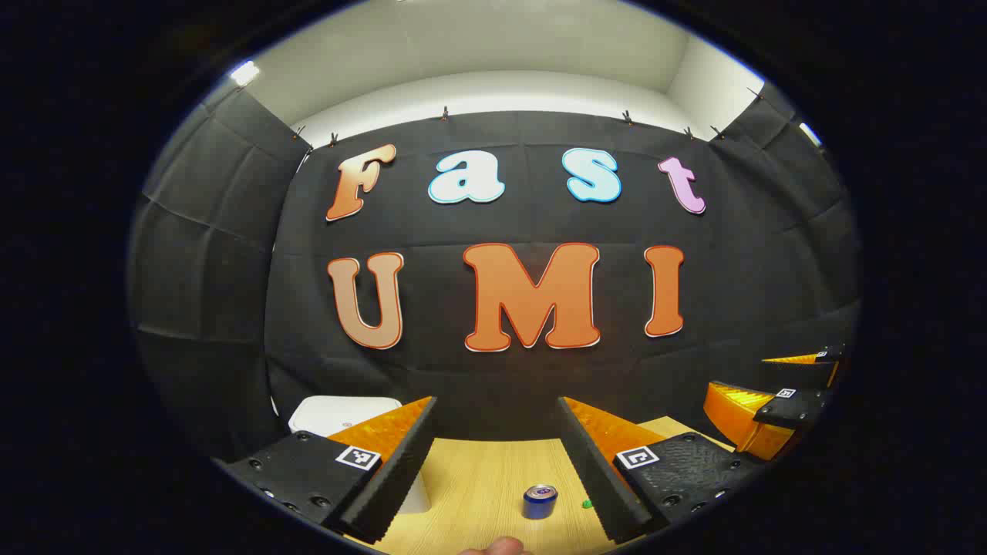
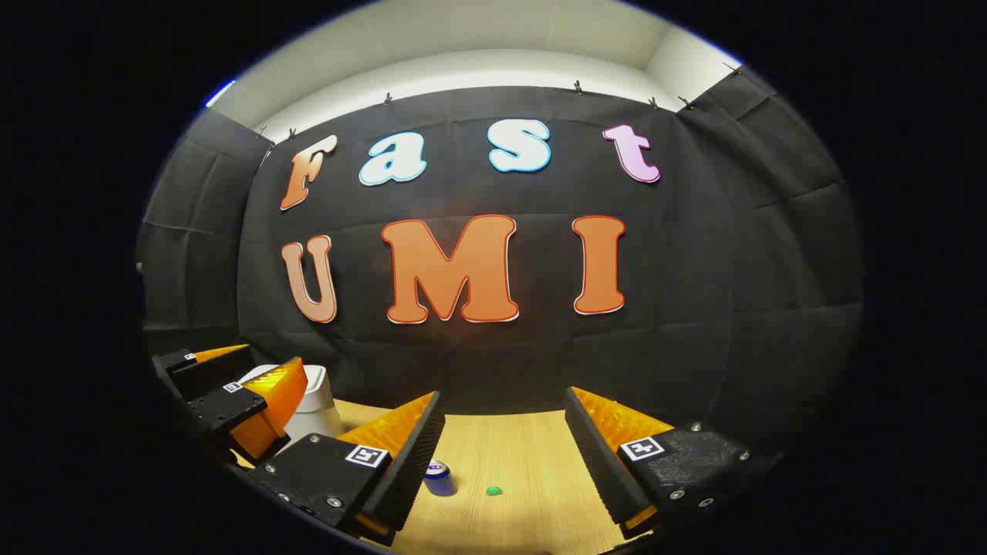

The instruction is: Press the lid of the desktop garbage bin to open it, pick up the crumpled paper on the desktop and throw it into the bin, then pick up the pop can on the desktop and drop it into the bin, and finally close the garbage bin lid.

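Note:
A blue pop can (image 1: 540,501) stands upright on the wooden desktop (image 1: 486,478), between and beyond my left gripper's (image 1: 497,420) open fingers, which hold nothing. The white bin (image 1: 343,416) with its lid down sits at the left, partly behind the left finger. In the right gripper view the same can (image 2: 440,477) peeks out beside the left finger of my right gripper (image 2: 505,412), which stands open and holds nothing. The white bin (image 2: 312,401) shows at the left, behind the other gripper (image 2: 231,385). A small green scrap (image 2: 494,490) lies on the desk near the can.
The black cloth wall (image 1: 501,370) rises right behind the desk. In the left gripper view the right gripper (image 1: 779,401) hovers at the right edge. A fingertip (image 1: 497,547) shows at the bottom.

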`<action>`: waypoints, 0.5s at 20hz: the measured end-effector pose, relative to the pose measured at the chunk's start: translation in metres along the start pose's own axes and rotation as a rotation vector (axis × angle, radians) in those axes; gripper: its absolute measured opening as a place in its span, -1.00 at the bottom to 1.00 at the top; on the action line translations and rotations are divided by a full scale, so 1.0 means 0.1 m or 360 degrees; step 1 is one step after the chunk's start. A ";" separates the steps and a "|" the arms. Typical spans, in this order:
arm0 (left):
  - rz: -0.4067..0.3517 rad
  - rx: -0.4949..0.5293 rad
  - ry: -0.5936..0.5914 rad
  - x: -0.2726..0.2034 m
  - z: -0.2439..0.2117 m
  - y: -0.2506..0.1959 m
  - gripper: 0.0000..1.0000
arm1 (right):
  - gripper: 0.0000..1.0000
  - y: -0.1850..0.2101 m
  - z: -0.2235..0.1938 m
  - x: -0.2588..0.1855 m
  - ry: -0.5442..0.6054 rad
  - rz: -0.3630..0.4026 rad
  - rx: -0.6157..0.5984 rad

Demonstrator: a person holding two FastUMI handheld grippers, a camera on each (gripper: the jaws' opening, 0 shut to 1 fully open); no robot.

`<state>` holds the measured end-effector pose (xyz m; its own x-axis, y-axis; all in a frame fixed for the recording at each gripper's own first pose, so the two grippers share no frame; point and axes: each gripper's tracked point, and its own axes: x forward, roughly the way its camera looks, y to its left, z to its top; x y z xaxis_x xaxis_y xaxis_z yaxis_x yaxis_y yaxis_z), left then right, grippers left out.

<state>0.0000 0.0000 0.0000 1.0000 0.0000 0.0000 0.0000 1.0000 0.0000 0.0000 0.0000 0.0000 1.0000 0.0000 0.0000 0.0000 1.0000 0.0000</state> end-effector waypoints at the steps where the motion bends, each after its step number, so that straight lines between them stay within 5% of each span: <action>1: -0.0003 0.0003 0.0007 0.01 0.00 -0.01 0.90 | 0.87 0.01 0.02 0.01 -0.0012 -0.0001 -0.0007; 10: -0.0051 0.0045 0.0012 0.05 -0.06 -0.01 0.97 | 0.87 0.18 -0.03 0.06 -0.0010 0.0052 -0.0029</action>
<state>0.0045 -0.0007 -0.0060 0.9995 -0.0319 -0.0078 0.0322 0.9991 0.0280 0.0065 0.0179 -0.0032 0.9995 0.0325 0.0057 -0.0324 0.9993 -0.0180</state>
